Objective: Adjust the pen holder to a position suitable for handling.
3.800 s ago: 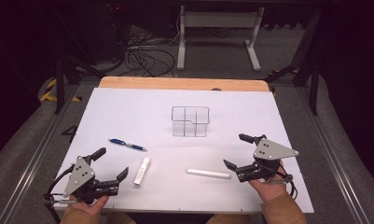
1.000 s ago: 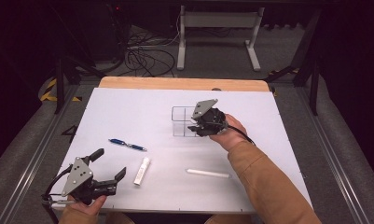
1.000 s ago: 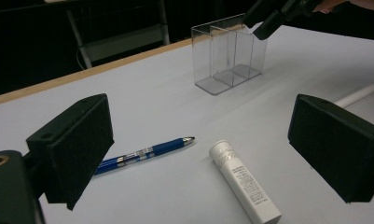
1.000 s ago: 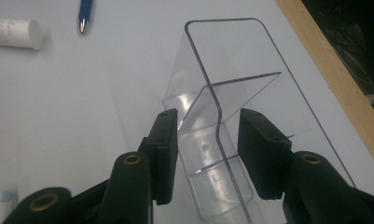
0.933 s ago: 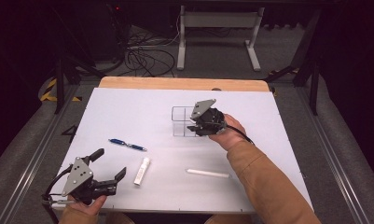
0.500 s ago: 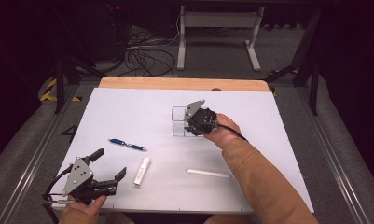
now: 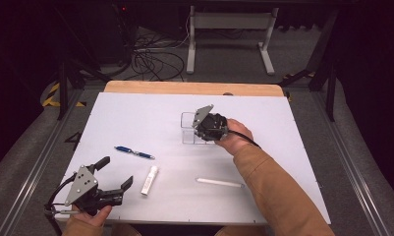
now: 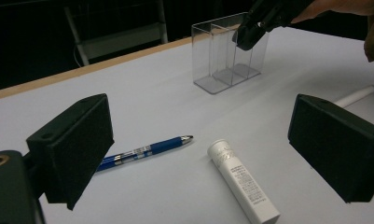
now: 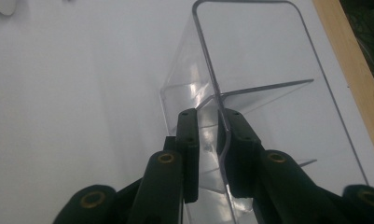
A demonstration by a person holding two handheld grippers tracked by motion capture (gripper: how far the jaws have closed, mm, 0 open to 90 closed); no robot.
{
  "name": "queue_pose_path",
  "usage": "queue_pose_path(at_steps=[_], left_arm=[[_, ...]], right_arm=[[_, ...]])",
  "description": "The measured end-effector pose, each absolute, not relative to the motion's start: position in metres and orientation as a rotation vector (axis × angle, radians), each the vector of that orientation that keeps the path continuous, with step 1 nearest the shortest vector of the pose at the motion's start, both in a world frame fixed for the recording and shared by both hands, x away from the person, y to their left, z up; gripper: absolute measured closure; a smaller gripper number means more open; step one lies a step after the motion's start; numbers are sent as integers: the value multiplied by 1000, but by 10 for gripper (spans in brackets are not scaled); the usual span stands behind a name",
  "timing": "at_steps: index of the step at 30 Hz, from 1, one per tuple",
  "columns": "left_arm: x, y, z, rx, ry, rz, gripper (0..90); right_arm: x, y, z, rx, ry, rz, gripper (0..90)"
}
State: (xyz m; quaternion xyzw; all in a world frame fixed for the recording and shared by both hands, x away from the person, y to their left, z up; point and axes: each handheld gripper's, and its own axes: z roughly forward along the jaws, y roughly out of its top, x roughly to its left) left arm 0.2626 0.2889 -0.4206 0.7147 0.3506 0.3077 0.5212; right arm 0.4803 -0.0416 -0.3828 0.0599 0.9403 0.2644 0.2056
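A clear divided organizer (image 7: 187, 122) (image 9: 264, 60) stands mid-table. My right gripper (image 7: 199, 132) (image 9: 208, 116) reaches over it with one jaw on each side of its near wall. The jaws have just been closing; a narrow gap still shows between the left pad and the wall. My left gripper (image 7: 117, 173) (image 8: 201, 137) rests open at the front left with nothing between its jaws. Ahead of it lie a blue pen (image 7: 134, 153) (image 8: 142, 151) and a white tube (image 7: 149, 179) (image 8: 243, 182). The left gripper view also shows the organizer (image 8: 222, 60) with the right gripper (image 8: 250, 35) at it.
A thin white stick (image 7: 219, 182) (image 8: 357, 95) lies front centre, under my right sleeve (image 7: 278, 196). A wooden strip (image 7: 184, 87) runs along the far edge of the white table (image 7: 135, 118). Cables and a metal stand sit on the floor beyond.
My right hand moved from the front right up to the organizer, then shifted slightly left and settled its jaws over the wall. The left gripper stayed where it was.
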Motion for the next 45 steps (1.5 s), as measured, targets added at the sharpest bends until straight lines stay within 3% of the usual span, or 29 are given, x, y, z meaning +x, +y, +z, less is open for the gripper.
queue_pose_path(at_steps=[11, 25, 45], left_arm=[[263, 290, -421, 1703, 853, 717, 73], [263, 290, -421, 1704, 854, 722, 74], [264, 290, -421, 1708, 856, 722, 74]], right_arm=[[465, -34, -369, 78, 2681, 768, 870], [442, -13, -367, -57, 2829, 781, 862], [442, -12, -372, -59, 2840, 756, 851]])
